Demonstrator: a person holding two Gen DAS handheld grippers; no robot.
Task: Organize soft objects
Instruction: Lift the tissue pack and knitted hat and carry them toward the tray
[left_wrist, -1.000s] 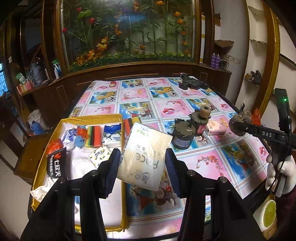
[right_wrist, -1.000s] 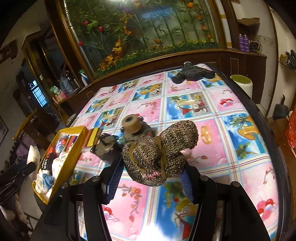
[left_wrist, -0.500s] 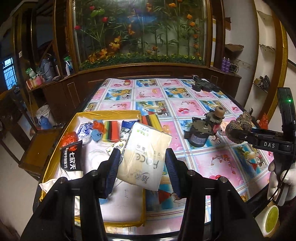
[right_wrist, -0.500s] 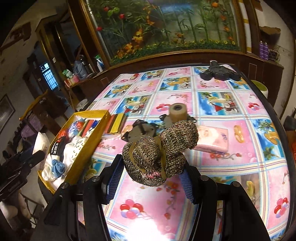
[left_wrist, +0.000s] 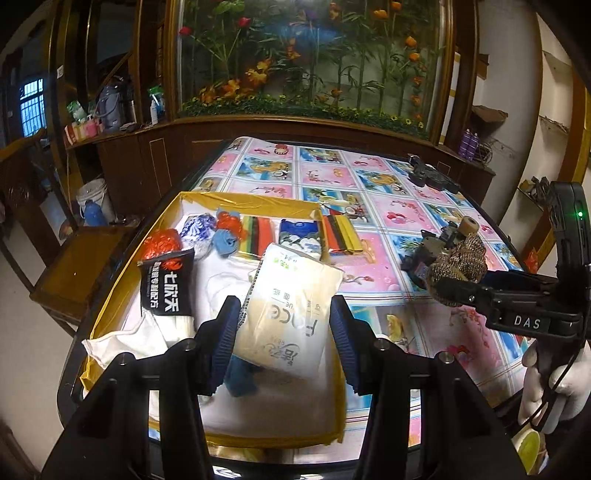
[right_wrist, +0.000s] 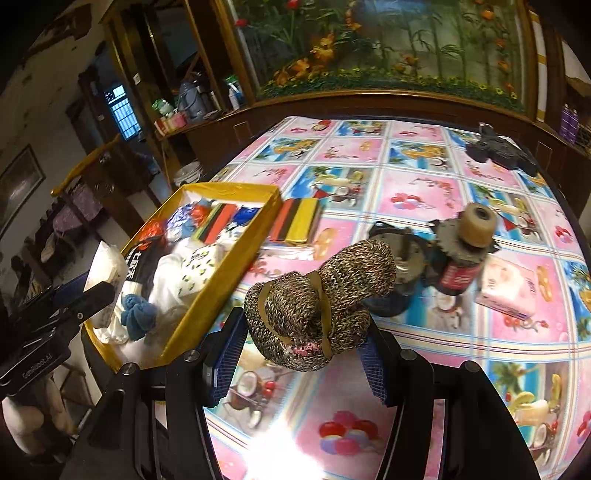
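Observation:
My left gripper (left_wrist: 284, 328) is shut on a cream tissue pack (left_wrist: 290, 310) and holds it above the yellow box (left_wrist: 110, 295). The box holds several soft items: a black packet (left_wrist: 166, 284), white cloths, blue cloth balls, a striped sponge. My right gripper (right_wrist: 299, 332) is shut on a brown knitted bundle (right_wrist: 321, 291), raised over the table just right of the box (right_wrist: 229, 273). The bundle also shows in the left wrist view (left_wrist: 458, 269), and the tissue pack at the left edge of the right wrist view (right_wrist: 105, 266).
On the patterned tablecloth (right_wrist: 424, 192) lie a striped sponge block (right_wrist: 299, 219), two metal motor-like parts (right_wrist: 465, 251), a pink tissue pack (right_wrist: 509, 288) and a black device (right_wrist: 498, 149) at the far end. A wooden cabinet stands behind the table.
My left gripper has moved left with the tissue pack, from over the box's right edge to above its inside. My right gripper has moved left toward the box with the bundle.

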